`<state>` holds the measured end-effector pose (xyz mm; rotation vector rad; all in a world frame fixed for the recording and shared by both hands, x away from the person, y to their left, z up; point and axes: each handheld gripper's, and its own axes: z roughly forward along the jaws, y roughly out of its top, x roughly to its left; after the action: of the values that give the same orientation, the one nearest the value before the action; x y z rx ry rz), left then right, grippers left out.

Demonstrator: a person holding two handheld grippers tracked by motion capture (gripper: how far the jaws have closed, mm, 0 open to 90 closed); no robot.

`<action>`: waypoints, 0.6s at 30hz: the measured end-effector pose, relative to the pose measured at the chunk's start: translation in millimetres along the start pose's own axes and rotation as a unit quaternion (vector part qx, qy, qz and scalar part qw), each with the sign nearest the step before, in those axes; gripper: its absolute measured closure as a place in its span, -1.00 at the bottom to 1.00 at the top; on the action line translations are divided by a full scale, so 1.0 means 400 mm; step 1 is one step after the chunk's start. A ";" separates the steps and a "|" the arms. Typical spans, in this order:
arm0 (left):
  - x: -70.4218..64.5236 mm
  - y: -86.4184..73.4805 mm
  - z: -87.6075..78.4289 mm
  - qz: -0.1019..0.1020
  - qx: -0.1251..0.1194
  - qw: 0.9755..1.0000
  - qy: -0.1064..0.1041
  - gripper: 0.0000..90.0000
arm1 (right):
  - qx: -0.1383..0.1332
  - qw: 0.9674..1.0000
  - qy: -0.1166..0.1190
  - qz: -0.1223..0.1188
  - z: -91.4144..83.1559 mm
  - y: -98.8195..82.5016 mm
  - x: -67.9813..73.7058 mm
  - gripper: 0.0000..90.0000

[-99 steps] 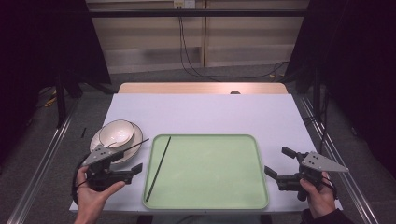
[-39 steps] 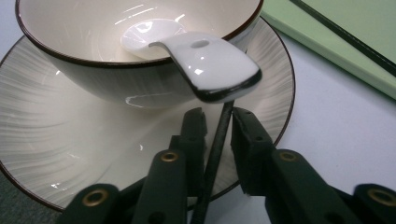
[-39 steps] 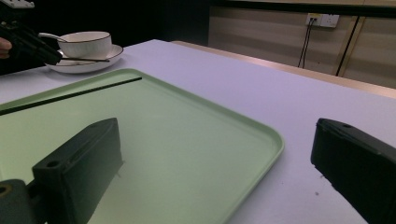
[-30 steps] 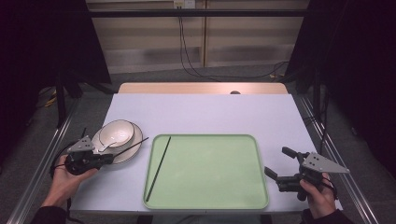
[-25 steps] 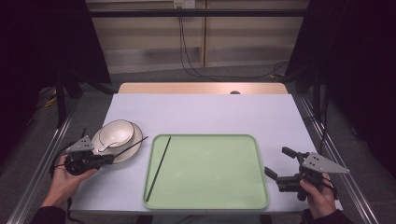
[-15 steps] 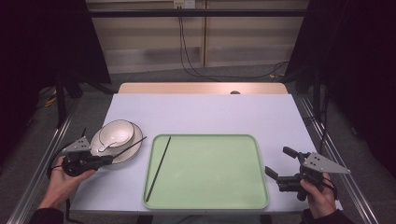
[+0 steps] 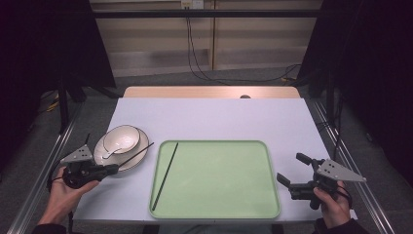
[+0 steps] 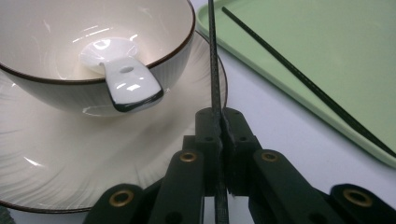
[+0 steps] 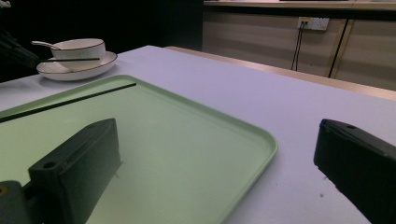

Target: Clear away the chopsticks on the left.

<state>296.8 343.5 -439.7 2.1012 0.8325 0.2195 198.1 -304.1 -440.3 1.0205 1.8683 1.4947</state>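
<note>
My left gripper [image 7: 113,169] [image 8: 220,126] is shut on a thin black chopstick [image 7: 136,154] [image 8: 214,70], which points up and right across the rim of a white plate [image 7: 142,148] [image 8: 70,158]. A white bowl [image 7: 122,138] [image 8: 56,37] with a dark rim stands on that plate, and a white spoon [image 7: 111,152] [image 8: 123,77] rests in it. A second black chopstick [image 7: 165,174] [image 8: 303,79] [image 9: 70,101] lies along the left side of the green tray [image 7: 219,180] [image 9: 187,140]. My right gripper [image 7: 290,167] [image 9: 215,172] is held open just right of the tray, with nothing between its jaws.
The tray lies at the front middle of the pale table [image 7: 209,117]. A wooden strip [image 7: 209,92] runs along the far edge. Metal rails [image 7: 48,165] flank both sides. Cables [image 7: 199,53] hang against the back wall.
Since the oldest frame my left gripper has moved left, beside the plate, and has shut on the chopstick. Over the last second it barely shifts. The right gripper stays put.
</note>
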 end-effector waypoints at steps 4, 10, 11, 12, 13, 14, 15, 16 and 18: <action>-0.008 0.008 -0.007 -0.010 -0.014 1.000 -0.001 0.91 | 0.000 1.000 0.002 -0.003 0.001 0.000 0.000 -1.00; -0.048 0.024 -0.021 -0.020 -0.029 0.999 0.004 0.91 | 0.000 1.000 0.001 -0.001 0.000 0.000 0.000 -1.00; -0.057 0.028 -0.023 -0.021 -0.031 0.999 0.003 0.91 | 0.000 1.000 0.001 -0.002 0.001 0.000 0.000 -1.00; -0.066 0.031 -0.026 -0.024 -0.032 0.999 0.004 0.91 | 0.000 1.000 0.001 -0.003 0.001 0.000 0.000 -1.00; -0.074 0.034 -0.028 -0.027 -0.034 0.999 0.005 0.91 | 0.000 1.000 0.002 -0.003 0.001 0.000 0.000 -0.99; -0.081 0.036 -0.029 -0.032 -0.038 0.999 0.004 0.91 | 0.001 1.000 0.001 -0.003 0.001 0.000 0.000 -0.99; -0.090 0.040 -0.029 -0.035 -0.040 0.999 0.005 0.91 | 0.001 1.000 0.002 -0.005 0.001 0.000 0.000 -0.99; -0.097 0.042 -0.029 -0.036 -0.041 0.998 0.007 0.91 | 0.000 1.000 0.001 -0.002 0.001 0.000 0.001 -0.99; -0.113 0.046 -0.026 -0.040 -0.046 0.998 0.005 0.91 | -0.001 1.000 0.000 -0.002 0.001 0.000 0.001 -0.99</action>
<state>266.7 313.8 -413.0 1.9792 0.8931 0.2218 198.2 -303.6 -440.2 1.0148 1.8688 1.4937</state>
